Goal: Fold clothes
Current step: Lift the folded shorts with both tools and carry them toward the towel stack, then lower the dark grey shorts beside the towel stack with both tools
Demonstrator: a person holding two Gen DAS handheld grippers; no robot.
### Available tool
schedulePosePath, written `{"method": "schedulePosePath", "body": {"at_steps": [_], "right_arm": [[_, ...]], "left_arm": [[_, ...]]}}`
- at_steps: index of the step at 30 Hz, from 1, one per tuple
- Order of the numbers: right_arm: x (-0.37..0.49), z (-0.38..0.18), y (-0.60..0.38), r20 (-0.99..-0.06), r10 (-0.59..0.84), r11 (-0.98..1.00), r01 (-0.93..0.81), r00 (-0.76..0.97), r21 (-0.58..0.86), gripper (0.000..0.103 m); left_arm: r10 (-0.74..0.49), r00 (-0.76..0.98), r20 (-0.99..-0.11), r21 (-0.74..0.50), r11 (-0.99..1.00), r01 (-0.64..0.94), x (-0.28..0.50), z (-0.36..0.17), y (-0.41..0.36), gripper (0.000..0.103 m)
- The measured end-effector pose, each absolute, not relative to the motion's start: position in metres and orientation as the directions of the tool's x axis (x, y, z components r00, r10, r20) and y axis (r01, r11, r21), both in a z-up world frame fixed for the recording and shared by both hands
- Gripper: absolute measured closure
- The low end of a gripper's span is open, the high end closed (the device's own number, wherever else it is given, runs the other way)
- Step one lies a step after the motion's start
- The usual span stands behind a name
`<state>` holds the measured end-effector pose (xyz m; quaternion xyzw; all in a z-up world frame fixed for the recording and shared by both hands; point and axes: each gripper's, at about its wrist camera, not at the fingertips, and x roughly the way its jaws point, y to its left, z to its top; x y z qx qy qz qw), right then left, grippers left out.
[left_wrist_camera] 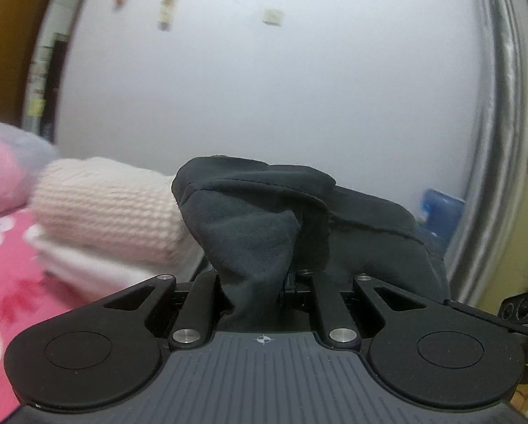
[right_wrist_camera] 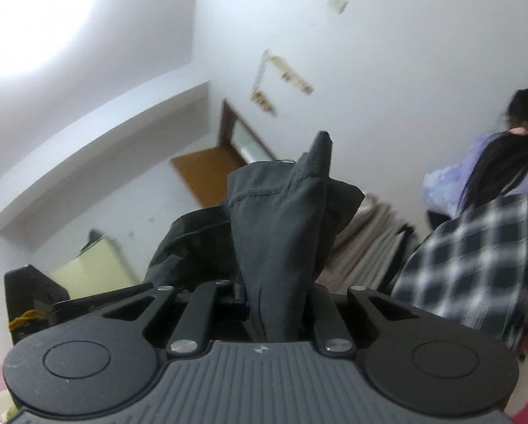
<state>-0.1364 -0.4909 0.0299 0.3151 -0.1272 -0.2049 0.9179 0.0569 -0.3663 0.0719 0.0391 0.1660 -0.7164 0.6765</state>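
Observation:
A dark grey garment (left_wrist_camera: pixel 256 233) is bunched between the fingers of my left gripper (left_wrist_camera: pixel 260 282), which is shut on it and held up off the bed. The cloth drapes over the fingers and hides their tips. In the right wrist view the same dark garment (right_wrist_camera: pixel 281 247) stands up in a peak from my right gripper (right_wrist_camera: pixel 278 300), which is shut on it too and tilted upward toward the wall and ceiling. Its fingertips are hidden by the cloth as well.
A folded cream knit sweater (left_wrist_camera: pixel 104 208) lies on white folded cloth on a pink flowered bedsheet (left_wrist_camera: pixel 12 282) at the left. A person with dark hair (right_wrist_camera: pixel 504 162), a plaid garment (right_wrist_camera: pixel 469 268) and stacked beige cloth (right_wrist_camera: pixel 366 240) are at the right. A white wall (left_wrist_camera: pixel 264 88) is ahead.

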Motion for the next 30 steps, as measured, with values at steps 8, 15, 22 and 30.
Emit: {"method": "schedulePosePath", "body": {"at_steps": [8,15,22,30], "right_arm": [[-0.127,0.009,-0.563,0.058,-0.56,0.627,0.377,0.827,0.681,0.091],[-0.121,-0.012,-0.615,-0.012,-0.598,0.558,0.427,0.801,0.712,0.091],[-0.12,-0.018,-0.657,-0.039,-0.581,0.504,0.396,0.813,0.767,0.091],[-0.117,-0.036,-0.703,-0.095,-0.564,0.446,0.399,0.82,0.801,0.091]], "left_arm": [[-0.889,-0.266,-0.373,-0.227,-0.19,0.955,0.079,0.059,-0.471,0.092],[-0.826,-0.345,-0.446,-0.254,-0.253,0.933,0.084,0.043,-0.533,0.092],[-0.796,-0.365,-0.484,-0.244,-0.277,0.929,0.078,0.044,-0.576,0.092],[-0.77,-0.356,-0.53,-0.214,-0.285,0.934,0.075,0.034,-0.615,0.091]]}}
